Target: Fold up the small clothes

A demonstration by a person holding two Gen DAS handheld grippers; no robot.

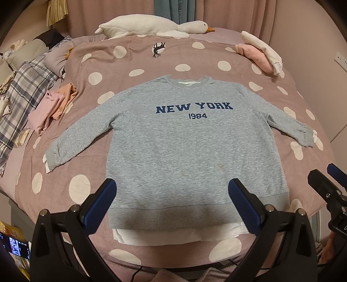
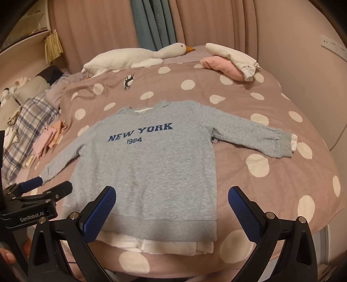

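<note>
The grey sweatshirt (image 1: pixel 190 141) lies flat and face up just ahead of both tools, sleeves spread so each can be folded in, while the left gripper (image 1: pixel 172 204) and right gripper (image 2: pixel 172 206) hover wide apart, empty, above its hem.

White underlayer (image 1: pixel 173 237): mostly hidden beneath grey sweatshirt (image 1: pixel 184 151). Phone screen (image 1: pixel 16 249): cut by frame edge, content illegible. Curtain lettering (image 1: pixel 180 10): unreadable.

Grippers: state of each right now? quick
Left gripper: open, holding nothing, held above the hem of the grey sweatshirt.
Right gripper: open, holding nothing, held near the same hem.
</note>
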